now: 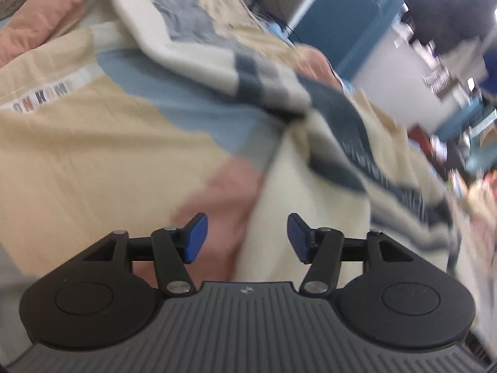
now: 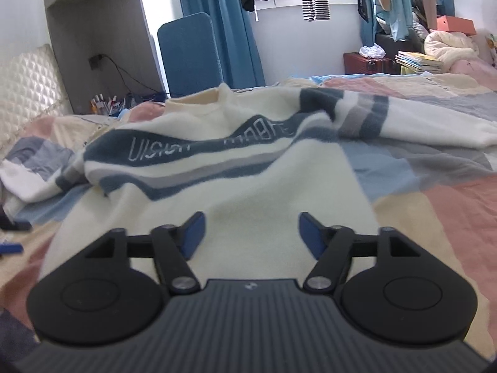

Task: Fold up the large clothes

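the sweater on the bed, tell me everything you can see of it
The sweater is cream, fuzzy-looking knit with dark blue and grey stripes across chest and sleeves, and pale lettering on the widest blue band. It lies unfolded and rumpled on the patchwork bedspread, collar away from the right wrist camera, one sleeve stretched right, the other bunched left. Its lower part lies just ahead of the open right gripper; nothing grips it.

The sweater [image 2: 217,168] band reads "UISION", rest illegible.

A bed with a patchwork cover [image 2: 435,205] in pink, beige and blue carries a rumpled cream sweater [image 2: 248,192].
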`<action>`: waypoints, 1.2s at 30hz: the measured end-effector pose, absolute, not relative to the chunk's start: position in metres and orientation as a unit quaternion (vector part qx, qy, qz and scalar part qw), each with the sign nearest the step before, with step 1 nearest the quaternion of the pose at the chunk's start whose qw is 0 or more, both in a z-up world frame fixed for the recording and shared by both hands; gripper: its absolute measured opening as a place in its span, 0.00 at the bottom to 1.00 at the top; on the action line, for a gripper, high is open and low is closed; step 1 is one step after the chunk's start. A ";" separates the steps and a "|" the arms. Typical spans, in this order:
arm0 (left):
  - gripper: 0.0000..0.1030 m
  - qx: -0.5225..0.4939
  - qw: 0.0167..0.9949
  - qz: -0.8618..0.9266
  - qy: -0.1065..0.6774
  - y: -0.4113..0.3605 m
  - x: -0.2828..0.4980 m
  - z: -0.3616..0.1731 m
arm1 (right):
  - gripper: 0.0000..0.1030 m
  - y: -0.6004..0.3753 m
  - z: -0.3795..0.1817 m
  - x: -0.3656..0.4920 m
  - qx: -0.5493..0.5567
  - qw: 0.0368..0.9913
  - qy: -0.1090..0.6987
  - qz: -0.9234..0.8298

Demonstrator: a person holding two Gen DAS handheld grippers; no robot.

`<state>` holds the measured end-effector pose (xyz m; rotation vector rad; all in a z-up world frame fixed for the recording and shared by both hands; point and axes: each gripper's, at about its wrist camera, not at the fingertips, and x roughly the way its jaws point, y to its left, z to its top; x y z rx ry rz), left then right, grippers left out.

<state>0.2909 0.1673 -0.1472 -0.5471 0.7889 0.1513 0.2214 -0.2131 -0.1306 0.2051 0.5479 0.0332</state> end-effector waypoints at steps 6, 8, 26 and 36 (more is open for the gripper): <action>0.76 -0.248 0.887 0.026 0.388 0.140 0.266 -0.154 | 0.70 -0.240 -0.133 0.203 0.112 0.948 0.298 -0.006; 0.77 -0.235 0.890 0.021 0.390 0.133 0.261 -0.157 | 0.70 -0.250 -0.134 0.202 0.132 0.941 0.311 -0.018; 0.79 -0.199 0.881 -0.030 0.429 0.126 0.305 -0.196 | 0.92 -0.289 -0.163 0.220 0.188 0.904 0.368 -0.113; 0.85 -0.233 0.870 -0.059 0.430 0.130 0.313 -0.204 | 0.94 -0.291 -0.191 0.231 0.372 0.841 0.391 0.040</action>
